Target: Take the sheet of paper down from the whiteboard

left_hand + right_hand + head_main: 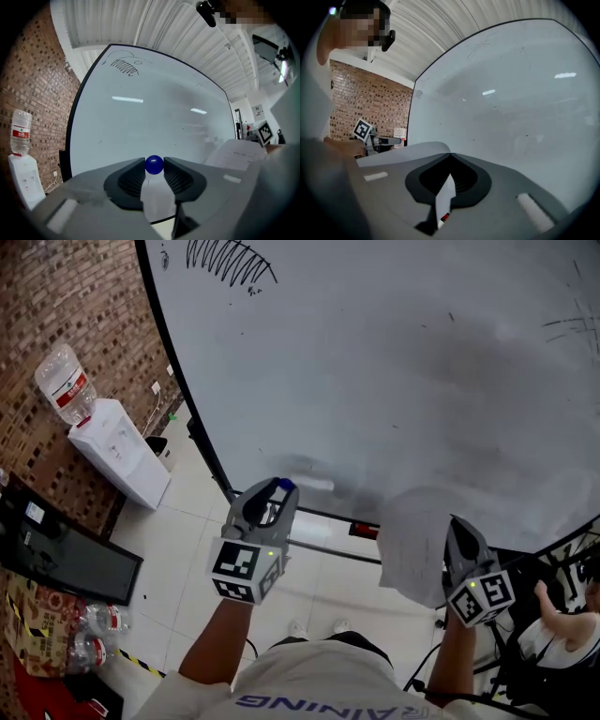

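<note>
The sheet of paper (411, 545) hangs free in front of the whiteboard's (375, 371) lower edge, off the board. My right gripper (454, 523) is shut on its right edge. In the right gripper view the paper (446, 197) shows edge-on between the closed jaws of that gripper (450, 155). My left gripper (279, 487) is to the left of the paper, close to the board, shut on a small blue round magnet (154, 164) that sits between its pads. The left gripper view shows the paper (239, 154) at the right.
A water dispenser (117, 451) with a bottle stands by the brick wall at the left. Near it are a black screen (56, 554) and packed water bottles (84, 634). A red item (364, 531) lies on the board's tray. A person (562, 624) sits at the lower right.
</note>
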The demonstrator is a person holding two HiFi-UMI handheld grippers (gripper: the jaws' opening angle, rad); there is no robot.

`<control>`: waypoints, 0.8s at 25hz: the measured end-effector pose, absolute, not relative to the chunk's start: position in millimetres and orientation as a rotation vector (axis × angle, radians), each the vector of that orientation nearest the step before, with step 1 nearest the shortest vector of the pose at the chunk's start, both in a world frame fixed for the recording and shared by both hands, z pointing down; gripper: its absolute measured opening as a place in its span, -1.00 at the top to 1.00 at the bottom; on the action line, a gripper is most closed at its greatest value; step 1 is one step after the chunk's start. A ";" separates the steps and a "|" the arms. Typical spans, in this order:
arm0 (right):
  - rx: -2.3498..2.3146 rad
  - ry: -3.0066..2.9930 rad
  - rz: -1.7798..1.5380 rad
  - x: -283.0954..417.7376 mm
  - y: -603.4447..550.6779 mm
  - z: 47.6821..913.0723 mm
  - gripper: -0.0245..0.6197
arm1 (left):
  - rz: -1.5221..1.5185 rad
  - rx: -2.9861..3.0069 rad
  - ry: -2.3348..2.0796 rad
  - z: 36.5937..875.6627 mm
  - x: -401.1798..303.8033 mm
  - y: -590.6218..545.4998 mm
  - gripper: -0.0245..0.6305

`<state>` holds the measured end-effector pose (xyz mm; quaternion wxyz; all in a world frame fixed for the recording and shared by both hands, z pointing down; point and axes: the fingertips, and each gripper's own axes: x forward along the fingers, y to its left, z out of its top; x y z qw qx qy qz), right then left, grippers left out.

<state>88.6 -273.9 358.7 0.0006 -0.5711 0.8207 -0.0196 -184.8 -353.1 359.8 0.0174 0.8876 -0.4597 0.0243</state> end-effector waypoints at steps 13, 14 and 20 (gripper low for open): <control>-1.812 2.579 -0.043 88.4 -277.6 357.2 0.90 | 0.074 2.766 -1.435 361.9 -180.0 -353.8 0.52; -1.818 2.579 -0.043 88.2 -279.6 357.5 0.90 | 0.074 2.764 -1.436 362.2 -180.2 -354.8 0.52; -1.826 2.594 -0.044 83.1 -287.3 358.2 0.90 | 0.083 2.758 -1.424 362.9 -177.9 -358.0 0.52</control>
